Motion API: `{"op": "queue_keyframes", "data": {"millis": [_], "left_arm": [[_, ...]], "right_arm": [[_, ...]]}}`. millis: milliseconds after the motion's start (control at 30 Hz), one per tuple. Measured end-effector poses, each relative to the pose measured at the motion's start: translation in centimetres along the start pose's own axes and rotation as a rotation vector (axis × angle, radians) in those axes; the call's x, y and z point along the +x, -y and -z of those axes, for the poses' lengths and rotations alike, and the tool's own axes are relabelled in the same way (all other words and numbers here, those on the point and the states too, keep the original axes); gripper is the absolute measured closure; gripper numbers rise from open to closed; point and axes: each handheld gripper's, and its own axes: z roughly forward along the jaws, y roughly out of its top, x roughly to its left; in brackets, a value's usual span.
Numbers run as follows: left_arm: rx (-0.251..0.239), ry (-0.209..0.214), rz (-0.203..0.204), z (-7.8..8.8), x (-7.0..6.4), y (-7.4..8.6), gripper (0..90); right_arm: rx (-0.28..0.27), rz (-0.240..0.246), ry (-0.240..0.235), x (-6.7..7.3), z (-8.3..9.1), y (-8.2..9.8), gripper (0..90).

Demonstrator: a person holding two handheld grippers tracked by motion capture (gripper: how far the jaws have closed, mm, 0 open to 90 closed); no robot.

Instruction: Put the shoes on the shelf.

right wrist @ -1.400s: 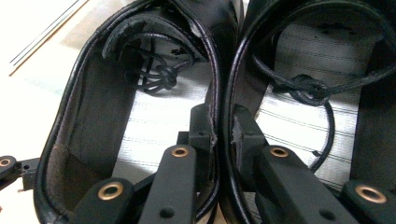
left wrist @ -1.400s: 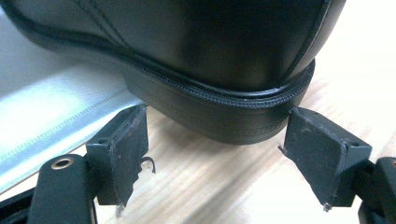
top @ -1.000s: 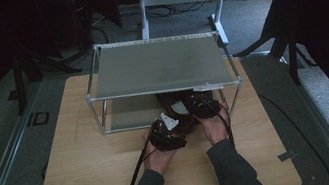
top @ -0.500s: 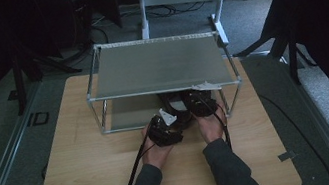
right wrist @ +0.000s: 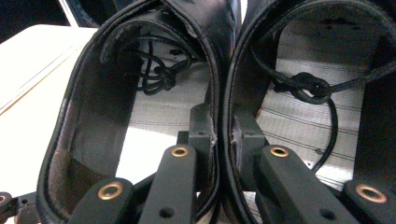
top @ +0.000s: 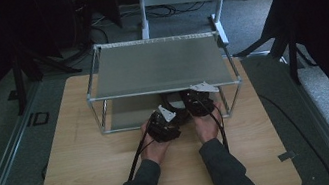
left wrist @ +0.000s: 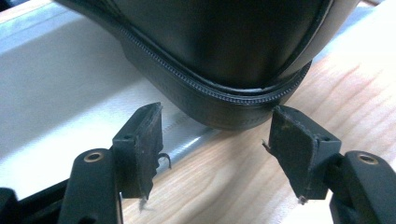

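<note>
A pair of black leather shoes stands on the lower shelf of a metal rack. My right gripper is shut on the two inner walls of the shoes, which it pinches together from inside the openings. Knotted black laces lie inside the right shoe. My left gripper faces the rounded, stitched end of one shoe. Its jaws have just been closing, and the pads stand apart from the shoe with gaps on both sides. In the high view the left gripper and the right gripper reach in under the rack's front edge.
The rack stands on a wooden table, and its upper shelf covers the shoes from above. Thin metal posts mark the rack's front corners. The grey lower shelf ends at a lip beside the bare wood.
The left gripper has crept slightly toward the rack. The right hand has kept still.
</note>
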Motion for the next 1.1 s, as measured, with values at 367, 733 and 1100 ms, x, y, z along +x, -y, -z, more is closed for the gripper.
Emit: {"op": "queue_keyframes", "data": {"millis": [367,733,1100], "left_arm": [[0.015,-0.016,-0.005,-1.3,-0.1,-0.3,39.2],[0.027,0.012,-0.019,-2.4,-0.7,-0.3,39.1],[0.031,0.017,-0.001,-2.5,-0.1,-0.3,40.5]], "right_arm": [[-0.009,-0.022,0.045,-0.4,-0.9,0.4,80.8],[-0.008,-0.008,0.046,-0.4,-1.1,0.4,79.8],[-0.004,-0.003,0.081,-0.4,-1.2,0.4,78.2]]}}
